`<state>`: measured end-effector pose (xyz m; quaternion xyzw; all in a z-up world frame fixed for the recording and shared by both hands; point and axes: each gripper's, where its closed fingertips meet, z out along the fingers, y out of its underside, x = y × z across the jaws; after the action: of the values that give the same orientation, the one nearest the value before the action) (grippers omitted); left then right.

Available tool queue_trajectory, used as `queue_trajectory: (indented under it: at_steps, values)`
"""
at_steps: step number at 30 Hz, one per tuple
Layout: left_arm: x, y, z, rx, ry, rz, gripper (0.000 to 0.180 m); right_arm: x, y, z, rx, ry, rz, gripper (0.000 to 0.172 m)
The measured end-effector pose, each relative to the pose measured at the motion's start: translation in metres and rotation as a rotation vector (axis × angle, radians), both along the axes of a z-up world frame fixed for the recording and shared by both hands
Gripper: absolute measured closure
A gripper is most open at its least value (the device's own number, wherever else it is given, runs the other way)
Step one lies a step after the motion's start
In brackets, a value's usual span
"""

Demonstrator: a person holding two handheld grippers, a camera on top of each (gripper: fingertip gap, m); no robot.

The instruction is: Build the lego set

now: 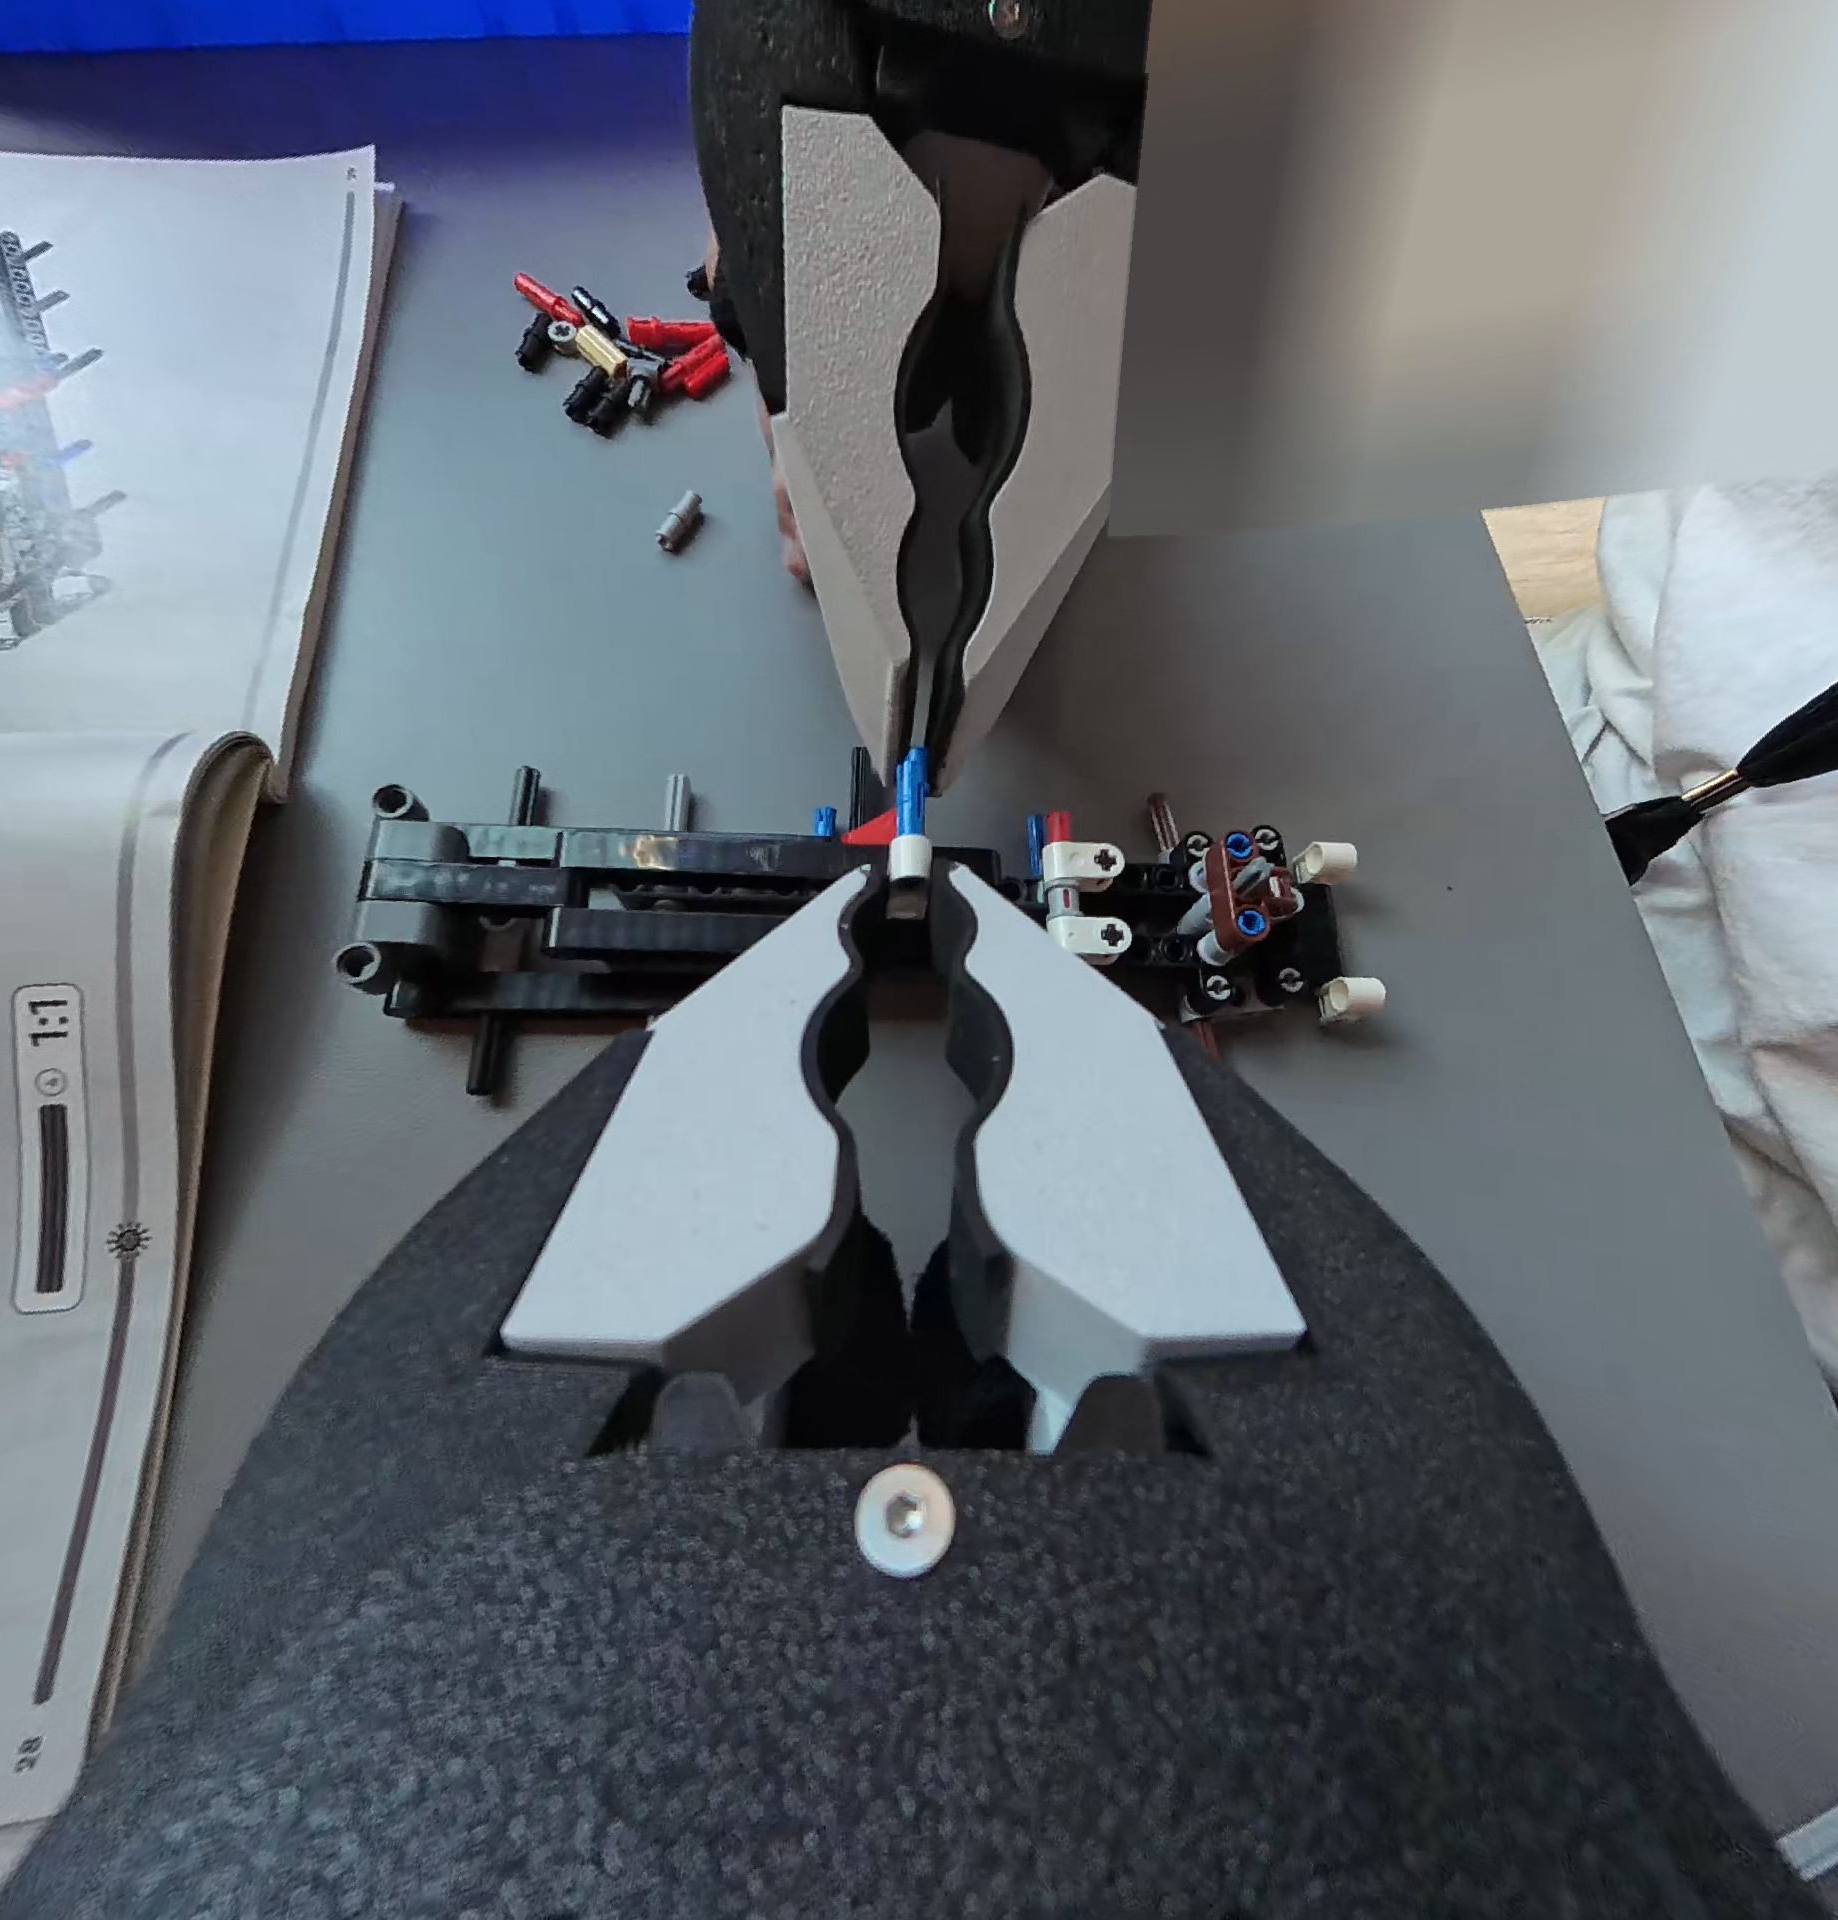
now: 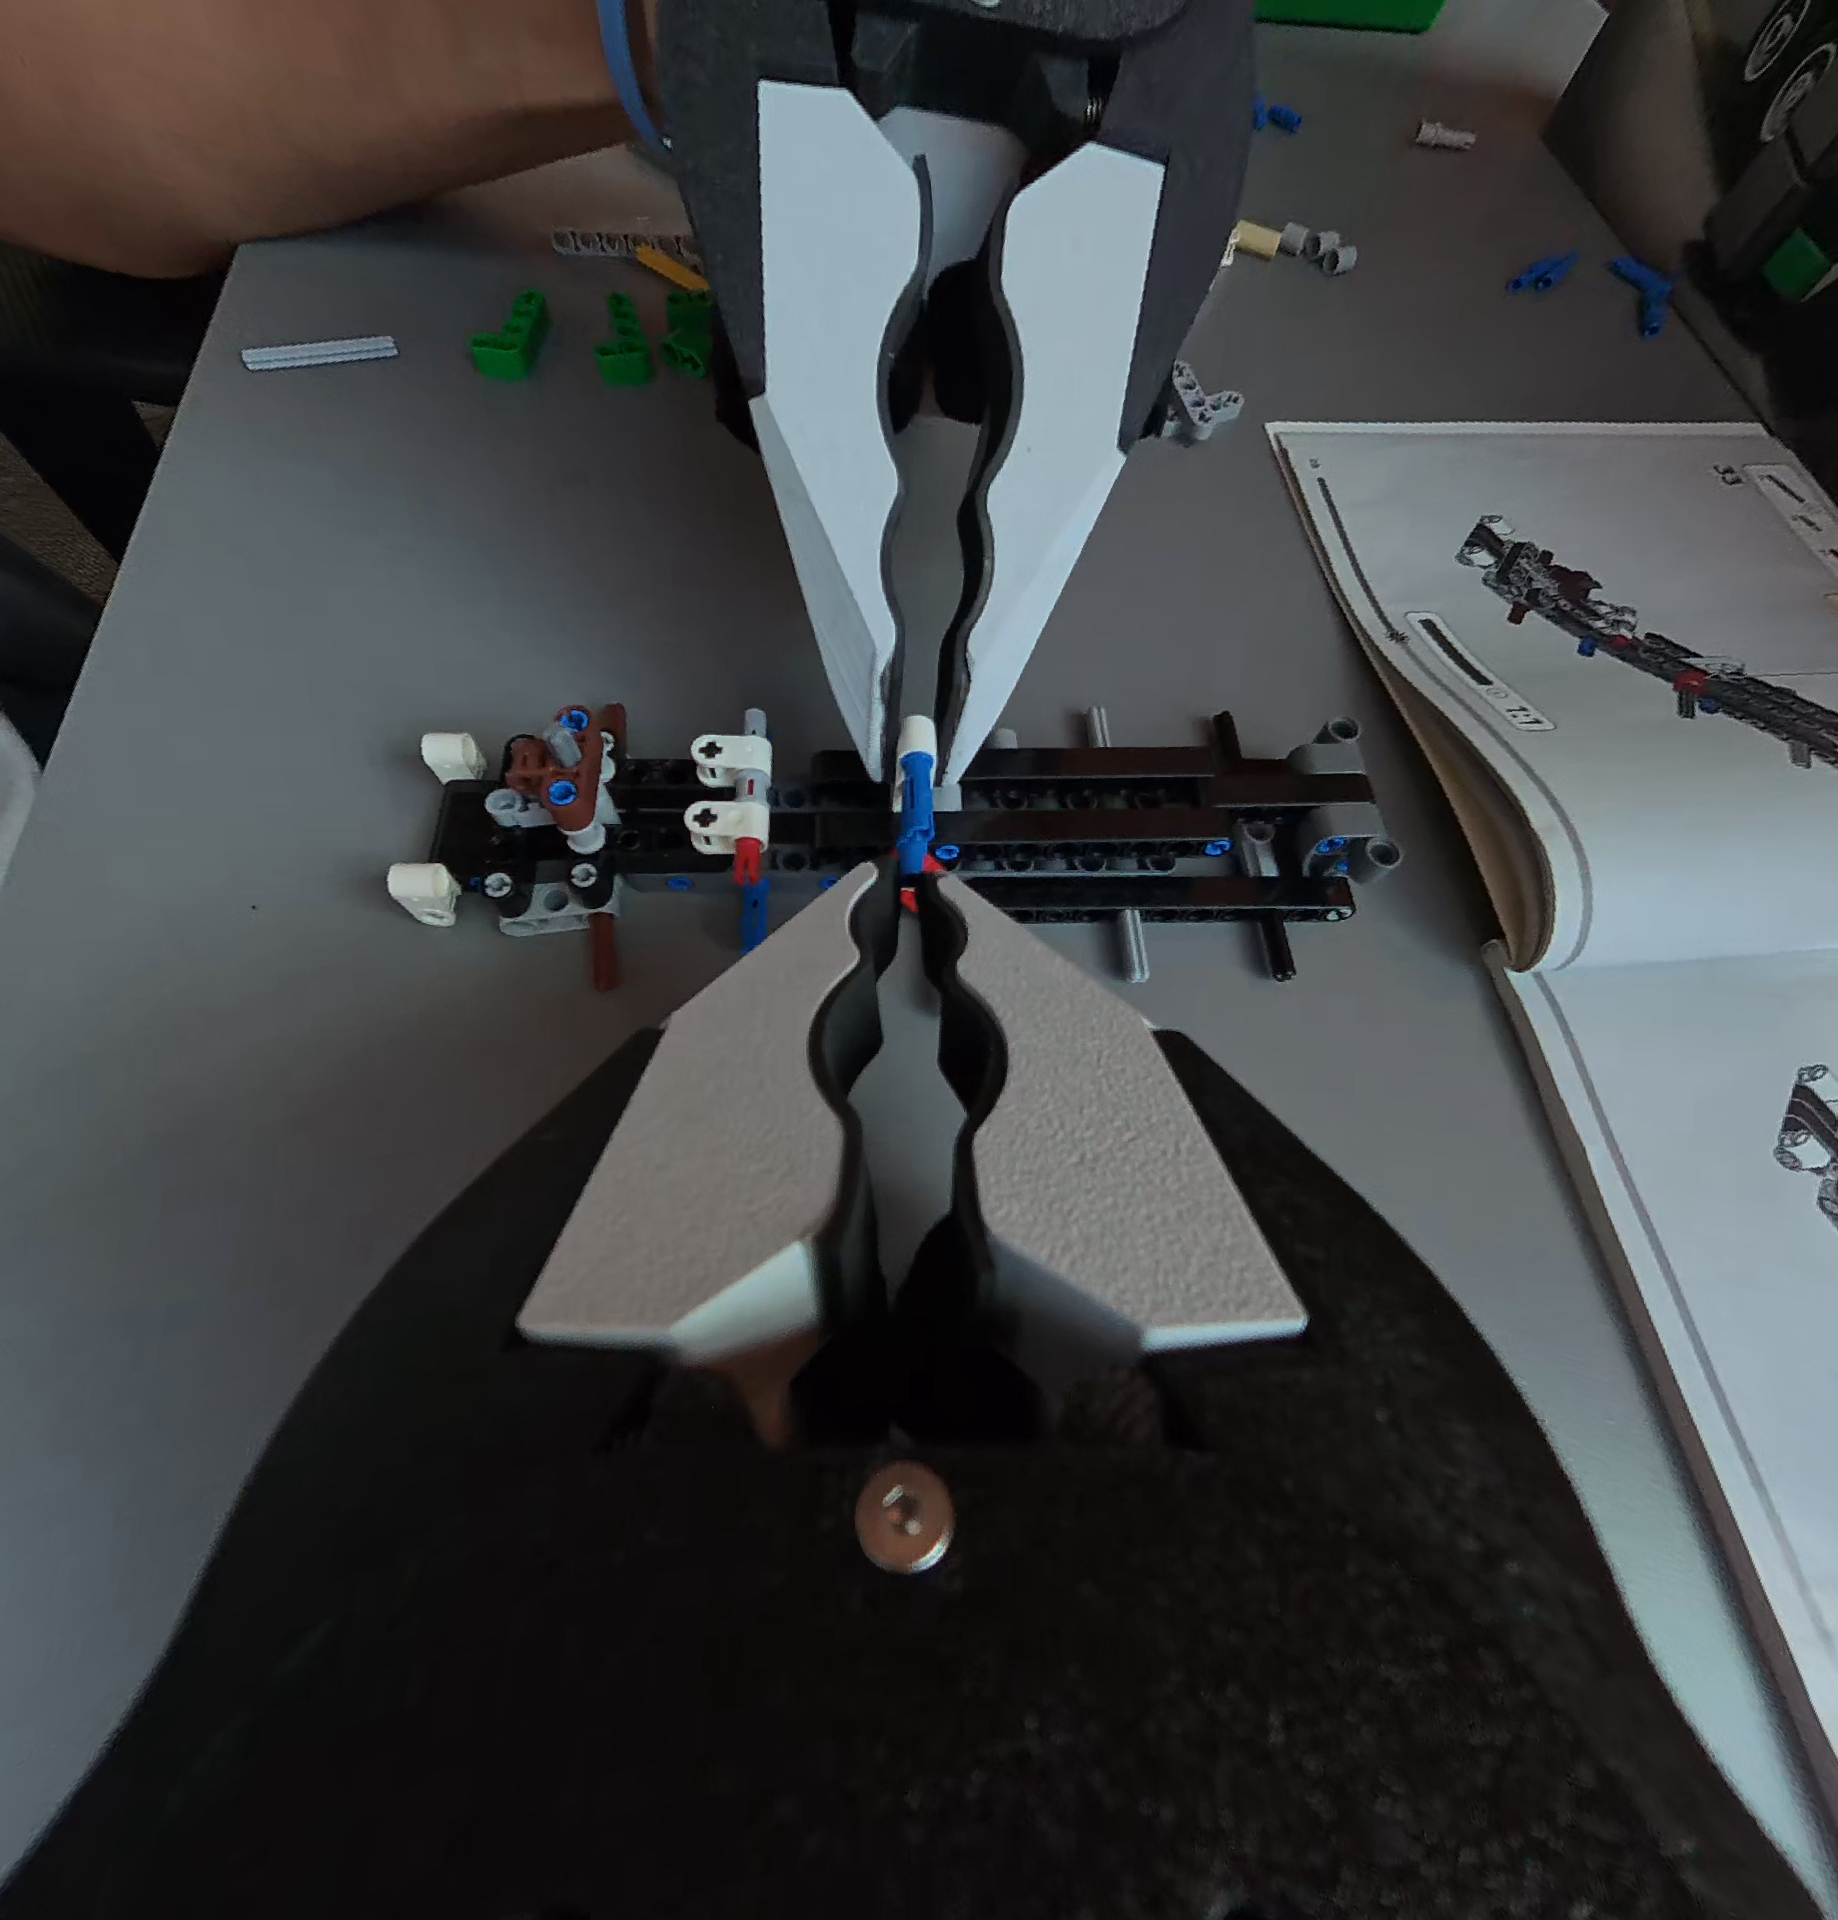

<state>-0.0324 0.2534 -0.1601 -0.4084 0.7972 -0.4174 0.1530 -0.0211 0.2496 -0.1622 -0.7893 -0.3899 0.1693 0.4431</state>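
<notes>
My left gripper (image 1: pixel 904 891) is shut on a small white connector (image 1: pixel 910 854), held just above a long black beam assembly (image 1: pixel 686 862) on the grey table (image 1: pixel 1310 727). My right gripper (image 2: pixel 902 883) is shut on a blue pin (image 2: pixel 915 805). The pin's far end meets the white connector (image 2: pixel 916 740). The two grippers face each other tip to tip over the middle of the assembly (image 2: pixel 1102 821). In the left wrist view the right gripper (image 1: pixel 915 767) comes in from the top with the blue pin (image 1: pixel 912 802).
An open instruction booklet (image 1: pixel 115 520) lies beside the assembly and also shows in the right wrist view (image 2: pixel 1621 727). Loose red and black pins (image 1: pixel 624 353), a grey pin (image 1: pixel 678 517), green pieces (image 2: pixel 582 332) and blue pins (image 2: pixel 1580 275) lie scattered. A person in white (image 1: pixel 1746 831) is at the table edge. Only a small space, under 4 cm, lies between the two pairs of fingers.
</notes>
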Motion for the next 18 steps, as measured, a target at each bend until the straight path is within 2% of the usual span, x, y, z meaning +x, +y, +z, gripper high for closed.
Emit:
queue_trajectory:
  at_steps: [9,18]
  values:
    - [0.0002,-0.0005,-0.0002,-0.034,0.001,-0.003,0.174,-0.0001,0.0002,0.0003,-0.027,0.024,0.018,0.169]
    - [0.0003,-0.0002,-0.0006,-0.045,0.005,-0.001,0.174,-0.0012,-0.0005,0.0004,-0.221,0.183,-0.007,0.170]
